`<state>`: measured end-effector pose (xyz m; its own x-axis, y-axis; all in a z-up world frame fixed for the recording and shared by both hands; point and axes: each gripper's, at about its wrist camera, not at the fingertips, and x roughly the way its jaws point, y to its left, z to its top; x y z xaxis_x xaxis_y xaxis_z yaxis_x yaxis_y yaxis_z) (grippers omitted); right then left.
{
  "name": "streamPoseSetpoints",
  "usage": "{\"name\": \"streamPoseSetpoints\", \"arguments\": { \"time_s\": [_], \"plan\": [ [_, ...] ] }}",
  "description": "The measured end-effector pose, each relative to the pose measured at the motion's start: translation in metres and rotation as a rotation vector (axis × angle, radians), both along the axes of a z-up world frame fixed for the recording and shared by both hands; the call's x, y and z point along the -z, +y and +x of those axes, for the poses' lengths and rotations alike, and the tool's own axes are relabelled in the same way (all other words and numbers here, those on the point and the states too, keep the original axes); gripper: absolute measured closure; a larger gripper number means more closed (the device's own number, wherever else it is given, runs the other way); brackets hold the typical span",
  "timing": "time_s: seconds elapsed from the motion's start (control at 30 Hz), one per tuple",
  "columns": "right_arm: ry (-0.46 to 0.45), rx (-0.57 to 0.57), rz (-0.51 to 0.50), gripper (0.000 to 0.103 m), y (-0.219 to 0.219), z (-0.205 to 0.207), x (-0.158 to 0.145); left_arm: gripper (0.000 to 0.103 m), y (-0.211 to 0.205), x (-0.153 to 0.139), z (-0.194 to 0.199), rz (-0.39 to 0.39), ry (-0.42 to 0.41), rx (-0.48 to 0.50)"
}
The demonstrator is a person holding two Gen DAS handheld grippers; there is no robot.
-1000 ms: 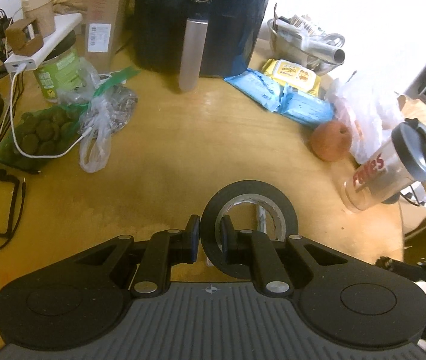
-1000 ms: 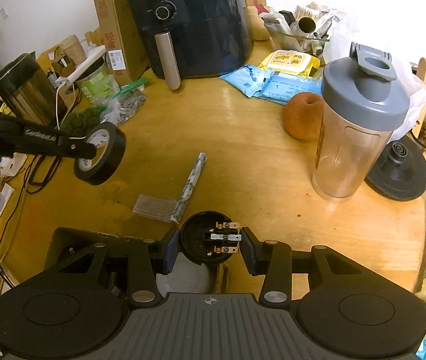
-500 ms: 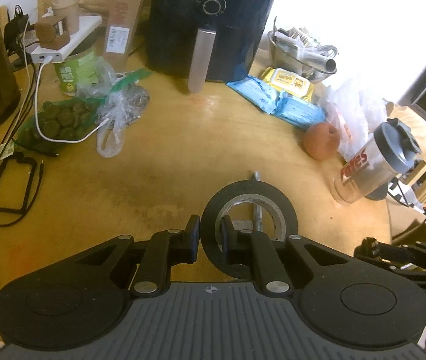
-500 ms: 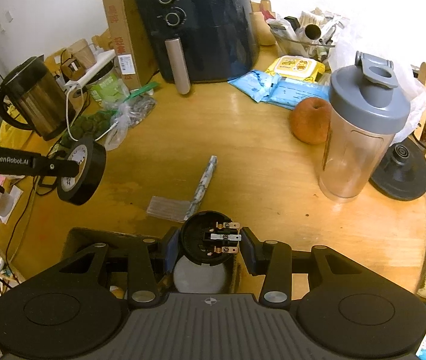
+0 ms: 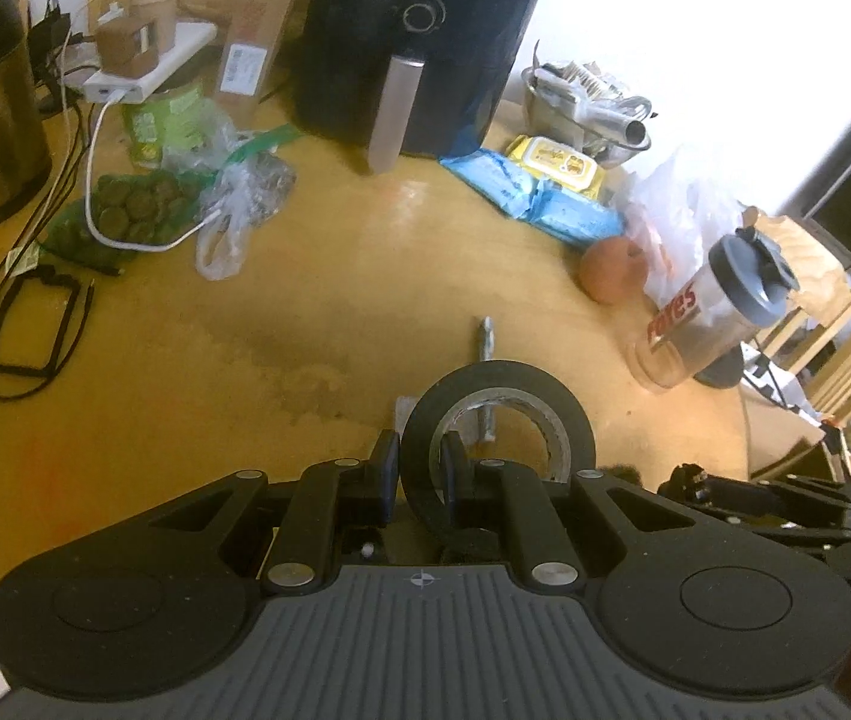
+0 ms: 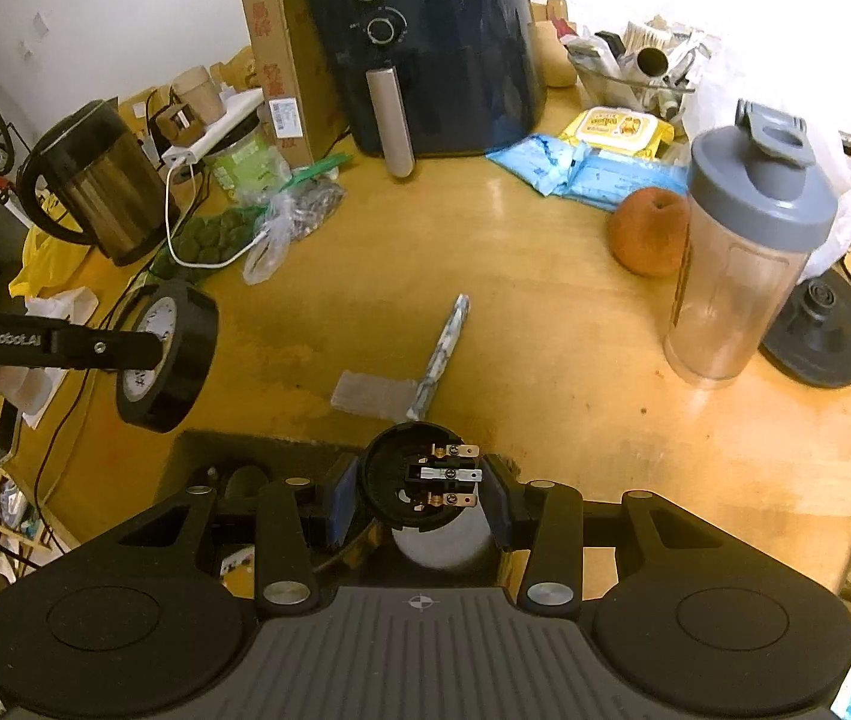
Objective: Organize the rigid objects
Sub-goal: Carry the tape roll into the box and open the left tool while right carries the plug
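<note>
Both picks look done: the left tool (image 5: 416,471) is pinched tight on the wall of a tape roll (image 5: 500,420) held above the worktop (image 6: 545,312), and the right tool (image 6: 419,501), part open, clamps a round black plug (image 6: 416,474). Neither is set down yet, and a pen (image 6: 443,354) and clear packet (image 6: 374,393) remain on the worktop.

You see a black tape roll (image 5: 497,420) with a grey-white core, a black air fryer (image 6: 425,42) with a silver handle, an orange fruit (image 6: 647,231), a grey-lidded clear shaker (image 6: 737,252), blue packets (image 6: 581,168), and a marbled blue-white stick (image 6: 440,354) on the yellow wooden table (image 6: 545,360).
</note>
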<state>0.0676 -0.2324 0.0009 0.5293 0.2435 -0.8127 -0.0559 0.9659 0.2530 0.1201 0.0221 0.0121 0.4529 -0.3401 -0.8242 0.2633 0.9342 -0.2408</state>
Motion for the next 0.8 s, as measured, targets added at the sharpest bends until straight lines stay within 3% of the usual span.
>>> {"name": "streamPoseSetpoints", "arguments": {
  "time_s": [0.57, 0.8],
  "plan": [
    [0.038, -0.004, 0.001, 0.057, 0.009, -0.031, 0.011, 0.088, 0.013, 0.037, -0.055, 0.027, 0.125, 0.017],
    [0.035, 0.001, 0.0, 0.057, 0.01, -0.04, 0.01, 0.088, -0.002, 0.034, -0.051, 0.022, 0.111, 0.058]
  ]
}}
